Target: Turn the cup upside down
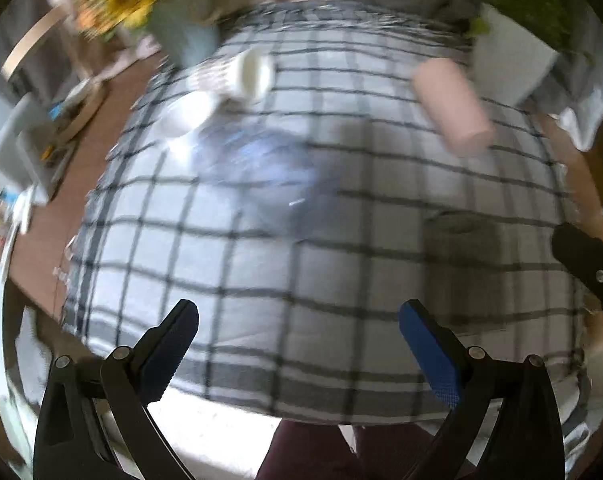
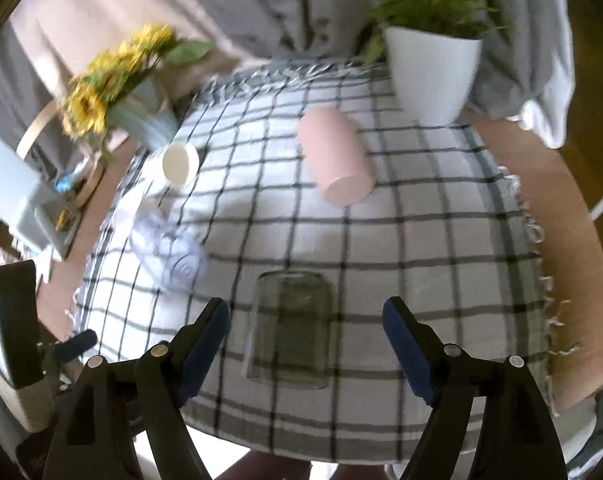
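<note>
The grey-and-white checked cloth [image 2: 421, 240] fills both views. At its far right corner stands a white pot with a green plant [image 2: 433, 68]; at far left, yellow sunflowers in a pale vase [image 2: 141, 116]. The pink cylindrical cup [image 2: 337, 156] lies on its side mid-cloth. A clear glass tumbler [image 2: 289, 328] sits between the right gripper [image 2: 305, 316] fingers, released and wide. The left gripper [image 1: 297, 320] is spread open too, holding nothing, its view blurred.

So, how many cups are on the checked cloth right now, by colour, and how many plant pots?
Pink cup: 1
White cup: 1
Clear glass cup: 1
Pale bluish cup, blurred: 1
White pot with green plant: 1
Pale pot with sunflowers: 1
Total: 4 cups, 2 pots, 6 things.
</note>
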Motion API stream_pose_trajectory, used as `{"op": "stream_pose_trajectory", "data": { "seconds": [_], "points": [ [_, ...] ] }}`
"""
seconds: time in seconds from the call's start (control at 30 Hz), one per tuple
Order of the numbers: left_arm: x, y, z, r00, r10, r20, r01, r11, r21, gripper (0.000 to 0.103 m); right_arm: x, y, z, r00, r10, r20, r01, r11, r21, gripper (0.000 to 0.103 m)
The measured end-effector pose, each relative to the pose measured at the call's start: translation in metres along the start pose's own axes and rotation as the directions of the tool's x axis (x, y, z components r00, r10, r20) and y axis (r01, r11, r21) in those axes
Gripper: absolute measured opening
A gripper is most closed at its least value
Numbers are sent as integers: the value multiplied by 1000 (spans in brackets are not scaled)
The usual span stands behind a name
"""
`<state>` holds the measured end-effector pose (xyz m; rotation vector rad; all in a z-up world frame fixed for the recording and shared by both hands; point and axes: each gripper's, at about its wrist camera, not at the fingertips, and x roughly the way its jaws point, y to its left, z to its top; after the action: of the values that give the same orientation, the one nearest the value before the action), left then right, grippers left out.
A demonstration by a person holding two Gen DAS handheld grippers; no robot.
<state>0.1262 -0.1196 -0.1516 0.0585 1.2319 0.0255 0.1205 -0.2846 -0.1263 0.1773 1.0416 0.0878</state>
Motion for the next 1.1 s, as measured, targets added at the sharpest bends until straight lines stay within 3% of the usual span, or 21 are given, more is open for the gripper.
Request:
{"op": "stream_pose_trajectory", "data": {
  "seconds": [0.2, 0.43, 0.53, 0.83, 1.1],
  "points": [
    [9, -51, 25, 993, -109, -48, 113, 989, 93, 101, -3, -49, 5, 999, -46, -7, 46, 990, 130, 79],
    [33, -86, 46, 980, -153, -131, 170, 977, 132, 97, 7, -94, 5, 998, -59, -38, 67, 968, 243, 79],
    [46, -95, 53, 974, -155, -165, 178, 975, 134, 95, 15, -110, 5, 997, -53, -52, 66, 956, 284, 79],
    [79, -107, 58, 944, -169, -283, 200, 976, 87, 68, 30, -132, 3, 995, -60, -78, 83, 939, 335, 79],
    [79, -108, 67, 951, -160, -266, 186, 980, 72, 66, 33, -133, -1, 994, -50, -95, 80, 937, 339, 79]
  ]
}}
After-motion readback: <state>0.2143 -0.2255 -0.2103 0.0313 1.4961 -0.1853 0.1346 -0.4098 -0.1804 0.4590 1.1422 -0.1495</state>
